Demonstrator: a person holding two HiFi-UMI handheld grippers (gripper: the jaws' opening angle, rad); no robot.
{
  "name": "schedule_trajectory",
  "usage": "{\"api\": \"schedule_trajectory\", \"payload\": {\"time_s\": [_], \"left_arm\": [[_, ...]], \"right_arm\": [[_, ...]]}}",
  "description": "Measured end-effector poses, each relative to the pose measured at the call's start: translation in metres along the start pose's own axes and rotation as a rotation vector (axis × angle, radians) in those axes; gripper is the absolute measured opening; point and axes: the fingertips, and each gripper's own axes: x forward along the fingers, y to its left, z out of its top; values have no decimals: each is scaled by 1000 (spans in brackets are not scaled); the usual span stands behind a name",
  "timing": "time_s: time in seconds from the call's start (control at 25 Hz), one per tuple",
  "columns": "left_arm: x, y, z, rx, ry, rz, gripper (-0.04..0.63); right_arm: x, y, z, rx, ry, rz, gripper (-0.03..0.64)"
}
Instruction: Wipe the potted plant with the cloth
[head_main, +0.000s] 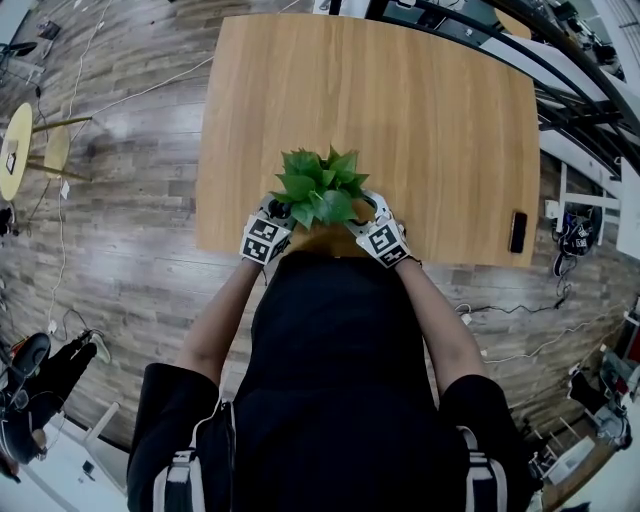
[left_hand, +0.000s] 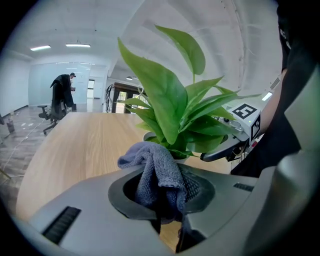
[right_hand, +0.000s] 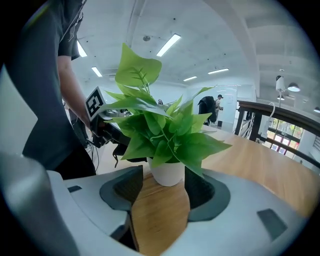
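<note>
Potted plant (head_main: 322, 188) stands at the near edge of the table (head_main: 420, 110). Head view: left gripper (head_main: 280, 210) and right gripper (head_main: 368, 208) flank it; only leaves show. Left gripper view: jaws clamped on a grey cloth (left_hand: 156, 172), just beside the plant. Right gripper view: jaws spread, white pot (right_hand: 167, 173) at their tips; contact undetermined.

Right tongs (right_hand: 163, 182) stand apart, potted plant (right_hand: 167, 137) between their tips
</note>
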Motion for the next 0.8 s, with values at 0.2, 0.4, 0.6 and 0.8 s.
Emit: {"api": "schedule_trajectory", "payload": {"time_s": [0.2,0.4,0.6,0.8], "left_arm": [[-7,1,-8,-39,5,43,115],[-39,-14,-7,-83,-47,44,115],[-91,-43,13,-37,-189,81,114],[-146,-101,62,70,-400,132,114]], "right_arm": [[-9,1,-1,8,-7,-24,246],[-51,-4,10,90,-106,-132,236],[-100,2,36,189,-246,-179,46],[-139,30,88,187,-382,-133,25]]}}
